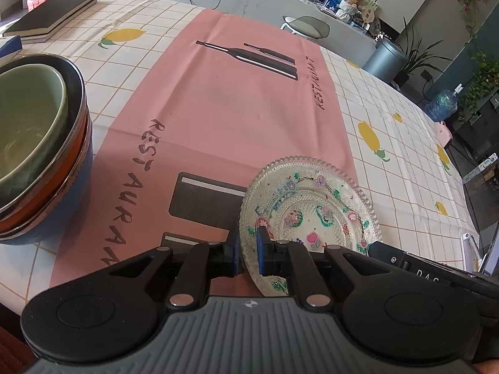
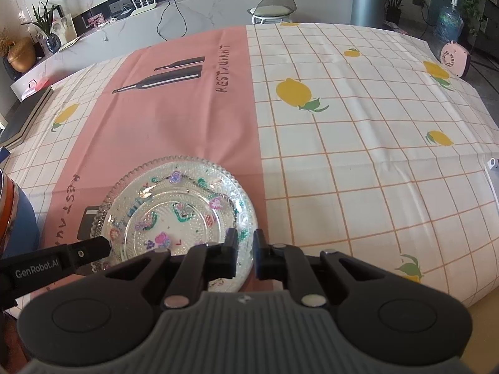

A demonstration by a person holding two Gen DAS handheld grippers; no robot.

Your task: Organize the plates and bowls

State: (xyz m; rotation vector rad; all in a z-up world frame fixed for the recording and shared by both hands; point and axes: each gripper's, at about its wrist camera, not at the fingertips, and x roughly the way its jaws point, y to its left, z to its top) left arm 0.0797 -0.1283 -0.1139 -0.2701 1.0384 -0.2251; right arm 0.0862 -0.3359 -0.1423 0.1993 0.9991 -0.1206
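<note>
A clear glass plate (image 1: 312, 205) with colourful flower decals lies on the pink placemat (image 1: 237, 103); it also shows in the right wrist view (image 2: 174, 205). My left gripper (image 1: 248, 243) is shut on the plate's near-left rim. My right gripper (image 2: 246, 243) is shut on the plate's near-right rim. A stack of nested bowls (image 1: 34, 143), a green one inside metal-rimmed orange and blue ones, stands at the left; its edge shows in the right wrist view (image 2: 12, 215).
The checked lemon tablecloth (image 2: 358, 143) covers the table. Dark notebooks (image 1: 53, 15) lie at the far left corner. A stool (image 1: 308, 28) and a grey bin (image 1: 386, 59) stand beyond the table's far edge.
</note>
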